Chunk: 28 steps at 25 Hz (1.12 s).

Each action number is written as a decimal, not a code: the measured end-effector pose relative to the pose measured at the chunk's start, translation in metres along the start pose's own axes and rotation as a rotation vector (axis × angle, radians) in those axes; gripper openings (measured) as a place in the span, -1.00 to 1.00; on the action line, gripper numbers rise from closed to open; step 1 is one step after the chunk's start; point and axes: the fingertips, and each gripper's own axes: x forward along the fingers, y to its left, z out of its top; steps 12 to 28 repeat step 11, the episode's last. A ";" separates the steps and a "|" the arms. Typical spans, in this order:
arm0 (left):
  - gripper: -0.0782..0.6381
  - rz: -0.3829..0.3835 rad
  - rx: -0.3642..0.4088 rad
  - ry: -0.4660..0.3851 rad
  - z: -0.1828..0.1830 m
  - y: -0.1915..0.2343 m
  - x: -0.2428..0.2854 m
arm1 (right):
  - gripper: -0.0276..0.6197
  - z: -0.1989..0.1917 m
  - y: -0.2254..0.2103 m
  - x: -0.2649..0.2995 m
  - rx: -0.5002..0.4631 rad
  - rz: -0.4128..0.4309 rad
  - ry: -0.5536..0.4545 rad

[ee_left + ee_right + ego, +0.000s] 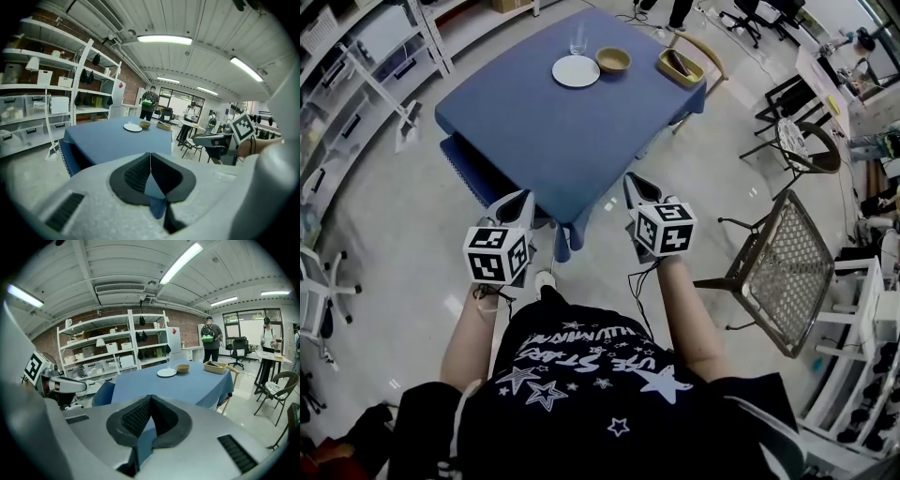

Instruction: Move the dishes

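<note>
Head view shows your left tool (521,200) and right tool (637,185) clenched on nothing, short of the bench (534,141). The plate (576,70), bowl (613,59) and glass (578,37) sit at its far end, either already moved there or waiting to be moved.

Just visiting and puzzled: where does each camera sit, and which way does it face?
Head view: on the person's head, looking steeply down at the blue table; forearms, shirt, left gripper and right gripper show.
Left gripper view: on the left gripper, facing the table along its shut jaws; the right gripper shows at right.
Right gripper view: on the right gripper, facing the table along its shut jaws; the left gripper shows at left.
Shared: all see the table, white plate and bowl.
</note>
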 end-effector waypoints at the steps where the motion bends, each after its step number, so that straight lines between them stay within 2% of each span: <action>1: -0.72 0.003 -0.001 0.001 -0.004 -0.003 -0.004 | -0.91 -0.001 0.002 -0.004 -0.002 0.006 -0.005; 11: -0.72 0.027 0.005 -0.020 -0.009 -0.038 -0.037 | -0.91 -0.007 0.017 -0.052 -0.029 0.053 -0.032; 28: -0.72 0.027 0.005 -0.020 -0.009 -0.038 -0.037 | -0.91 -0.007 0.017 -0.052 -0.029 0.053 -0.032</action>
